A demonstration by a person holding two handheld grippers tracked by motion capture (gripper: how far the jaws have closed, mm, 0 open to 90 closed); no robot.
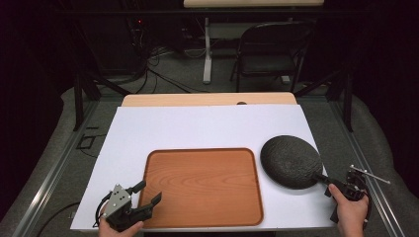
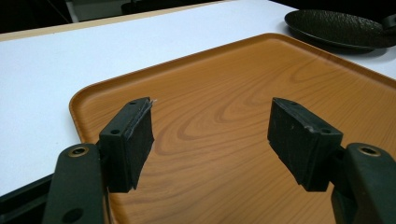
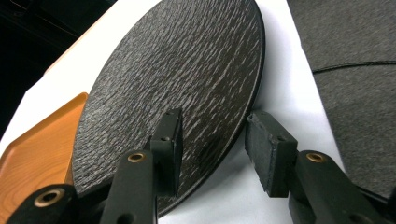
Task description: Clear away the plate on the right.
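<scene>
The left hand-held gripper [image 1: 148, 193] is held released over the near left corner of the tray [image 1: 202, 185], with its jaws spread wide and nothing between them. In the left gripper view the tray [image 2: 243, 107] is seen directly beneath and ahead of the jaws, and the plate [image 2: 341, 29] lies well beyond them, past the tray's far right side.

The right hand-held gripper [image 1: 327, 180] is held at the near right edge of the plate [image 1: 290, 160]. In the right gripper view its jaws are parted around the rim of the plate [image 3: 187, 74]: one jaw is over the textured black top, the other outside the edge above the white sheet [image 3: 289, 79]. A gap can be seen between the outer jaw and the rim, so the plate is straddled rather than clenched. The plate rests on the white sheet [image 1: 207, 126] covering the desk [image 1: 207, 99], just beside the tray [image 3: 37, 144], which lies to the left of this gripper.
</scene>
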